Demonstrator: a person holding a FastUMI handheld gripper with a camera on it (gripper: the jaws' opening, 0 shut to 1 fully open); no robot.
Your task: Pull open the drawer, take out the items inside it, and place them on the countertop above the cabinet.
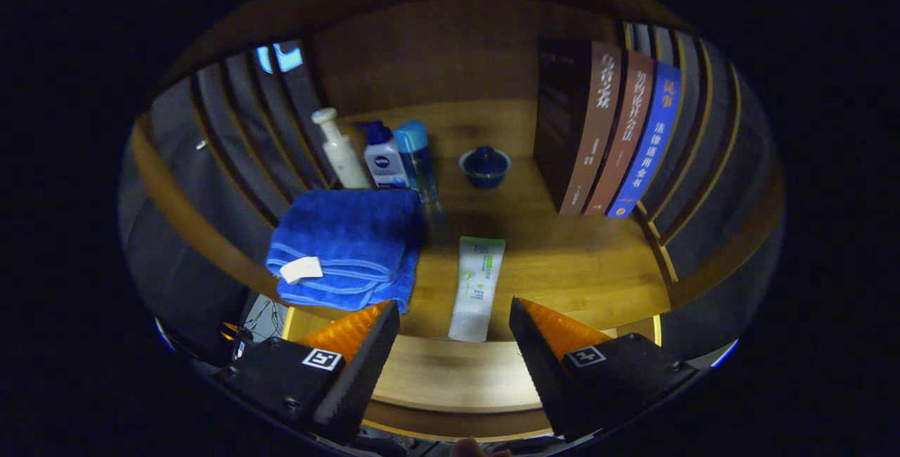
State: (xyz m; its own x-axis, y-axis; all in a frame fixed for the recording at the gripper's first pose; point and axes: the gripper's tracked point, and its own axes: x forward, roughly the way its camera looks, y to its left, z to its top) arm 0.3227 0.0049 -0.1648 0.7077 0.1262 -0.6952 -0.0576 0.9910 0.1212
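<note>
A white tube with a green band (477, 287) lies lengthwise on the wooden countertop (583, 260), its near end just beyond my gripper (455, 313) and between the lines of the two fingers. The gripper is open and holds nothing. A folded blue towel (348, 246) with a white tag lies left of the tube, its front corner close above the left finger (365, 344). Below the countertop's front edge a lighter wooden panel (450, 376) runs across between the fingers; I cannot tell whether it is the drawer.
Behind the towel stand a white pump bottle (339, 149), a white bottle with a blue cap (383, 155) and a clear blue bottle (416, 158). A small dark blue lidded bowl (484, 165) sits mid-back. Three upright books (608, 130) stand at the right. Slatted side walls close in both sides.
</note>
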